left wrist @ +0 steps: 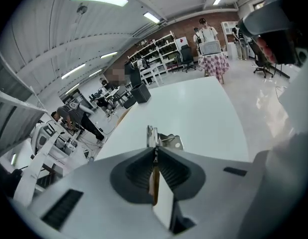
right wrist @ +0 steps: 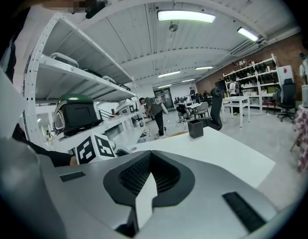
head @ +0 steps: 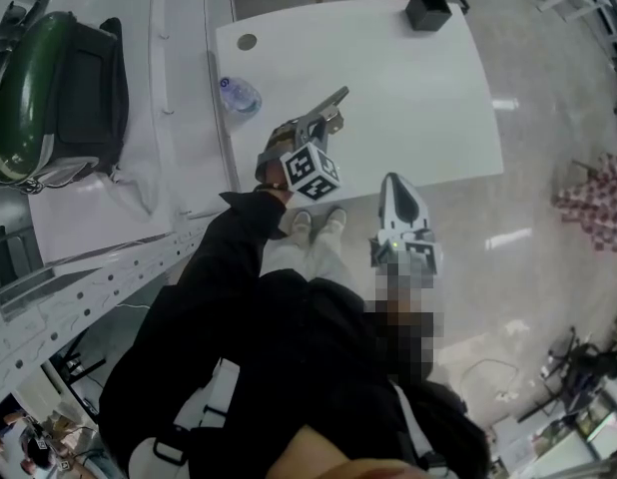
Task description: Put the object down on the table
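metal bracket (left wrist: 165,140), clamped in left hand-held gripper (left wrist: 153,150)

A black long-sleeved top (head: 289,367) is worn. The left gripper (head: 335,101) and right gripper (head: 392,183) are cased in pale grey, with black ribbed fingers (right wrist: 166,176) and black-and-white marker cubes (head: 311,171).

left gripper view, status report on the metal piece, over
Left gripper shut on metal piece, held over the white table. Right gripper shut, empty, off the near edge. Water bottle at the table's left edge, beside the drop zone.
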### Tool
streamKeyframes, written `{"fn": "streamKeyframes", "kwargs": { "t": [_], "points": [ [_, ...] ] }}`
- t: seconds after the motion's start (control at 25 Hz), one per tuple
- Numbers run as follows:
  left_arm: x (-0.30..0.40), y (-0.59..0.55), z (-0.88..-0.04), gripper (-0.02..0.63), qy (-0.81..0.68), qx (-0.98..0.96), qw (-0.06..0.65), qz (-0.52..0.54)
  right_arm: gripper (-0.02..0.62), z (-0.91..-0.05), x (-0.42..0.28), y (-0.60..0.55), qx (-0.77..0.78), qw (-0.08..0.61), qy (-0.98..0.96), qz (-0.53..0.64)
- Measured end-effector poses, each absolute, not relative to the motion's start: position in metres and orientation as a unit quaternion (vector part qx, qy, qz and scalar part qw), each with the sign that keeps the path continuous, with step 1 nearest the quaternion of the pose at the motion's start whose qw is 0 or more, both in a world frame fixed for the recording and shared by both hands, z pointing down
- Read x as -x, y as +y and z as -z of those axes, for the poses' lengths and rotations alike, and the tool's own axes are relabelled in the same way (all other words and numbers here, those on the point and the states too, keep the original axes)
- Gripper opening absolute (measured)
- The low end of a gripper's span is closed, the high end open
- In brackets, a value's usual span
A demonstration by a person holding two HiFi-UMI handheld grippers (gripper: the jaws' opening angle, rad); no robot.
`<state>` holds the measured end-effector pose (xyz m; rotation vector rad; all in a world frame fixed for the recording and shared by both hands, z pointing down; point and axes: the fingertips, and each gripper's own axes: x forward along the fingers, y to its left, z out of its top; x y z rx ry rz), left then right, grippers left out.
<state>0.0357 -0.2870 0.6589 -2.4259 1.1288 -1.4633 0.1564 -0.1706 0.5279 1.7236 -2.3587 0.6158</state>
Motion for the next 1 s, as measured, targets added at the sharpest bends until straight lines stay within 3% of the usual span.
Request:
{"fn": "streamKeyframes", "kwargs": {
  "t": [0.8,1.0],
  "points": [
    [-0.023,-0.262,-0.743,0.028,0.345,0.773,-0.022,0.531,-0.008,-0.553,-0.145,-0.163,-0.552,0.101,-0.792,-0.239],
    [-0.026,-0.259,-0.747,0.028,0.340,0.769,-0.010,0.541,-0.008,-0.558,-0.147,-0.160,-0.550,0.106,-0.792,-0.244]
  ]
}}
